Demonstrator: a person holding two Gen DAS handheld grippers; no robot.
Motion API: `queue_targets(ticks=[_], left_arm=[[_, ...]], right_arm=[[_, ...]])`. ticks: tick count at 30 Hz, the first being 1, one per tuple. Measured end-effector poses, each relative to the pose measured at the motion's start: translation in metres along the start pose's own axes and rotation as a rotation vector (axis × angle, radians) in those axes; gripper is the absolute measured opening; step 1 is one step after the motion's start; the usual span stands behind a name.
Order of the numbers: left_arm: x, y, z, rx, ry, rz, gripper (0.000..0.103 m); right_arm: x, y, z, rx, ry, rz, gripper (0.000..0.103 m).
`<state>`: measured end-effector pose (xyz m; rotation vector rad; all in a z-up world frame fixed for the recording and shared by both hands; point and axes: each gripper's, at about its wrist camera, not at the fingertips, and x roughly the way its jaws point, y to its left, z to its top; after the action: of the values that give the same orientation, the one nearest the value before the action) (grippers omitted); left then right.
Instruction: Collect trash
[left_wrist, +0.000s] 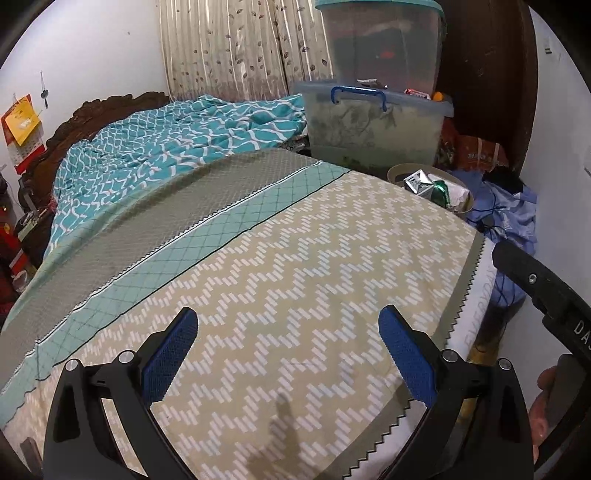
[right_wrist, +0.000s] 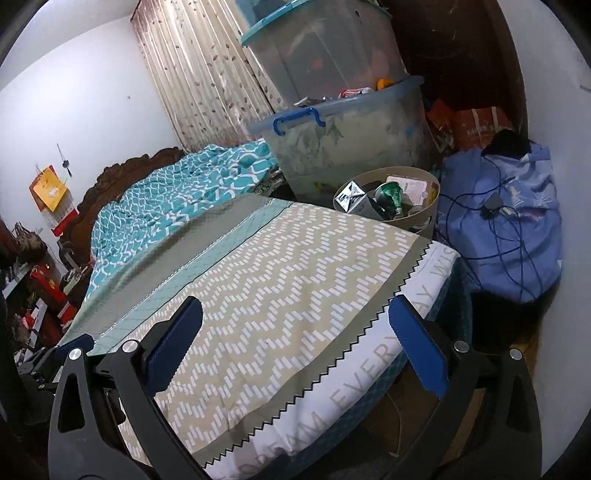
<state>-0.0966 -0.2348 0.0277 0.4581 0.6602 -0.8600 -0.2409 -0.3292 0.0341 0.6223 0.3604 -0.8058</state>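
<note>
Trash (right_wrist: 388, 201) heaped in round beige bin (right_wrist: 421, 218) at 1 o'clock in right wrist view, just beyond far corner of bed (right_wrist: 280, 280); includes crumpled silver carton (right_wrist: 354, 199), green foil wrapper (right_wrist: 391, 195), paper scraps. Same bin (left_wrist: 397, 171) at 1 o'clock in left wrist view, partly hidden behind bed edge. Left gripper (left_wrist: 288, 354) over zigzag-patterned sheet (left_wrist: 295, 266), jaws spread wide, nothing between blue pads (left_wrist: 173, 354). Right gripper (right_wrist: 295, 339) over bed's right edge, jaws likewise wide, gripping nothing. Stacked clear storage tubs (right_wrist: 343, 122) at 12 o'clock behind bin. Blue bundle (right_wrist: 509, 229) with cables at 2 o'clock, beside bin. Teal blanket (left_wrist: 166, 147) at 10 o'clock.
</note>
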Motion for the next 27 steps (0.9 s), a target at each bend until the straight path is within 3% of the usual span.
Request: queue_targets(ticks=[10, 27], left_arm=[[-0.007, 0.03, -0.008, -0.049, -0.018, 0.041, 0.094], [-0.021, 0.059, -0.013, -0.156, -0.046, 0.097, 0.094]], right_arm=[[0.013, 0.027, -0.009, -0.066, 0.046, 0.023, 0.1], [0.014, 0.042, -0.018, -0.123, 0.017, 0.04, 0.1]])
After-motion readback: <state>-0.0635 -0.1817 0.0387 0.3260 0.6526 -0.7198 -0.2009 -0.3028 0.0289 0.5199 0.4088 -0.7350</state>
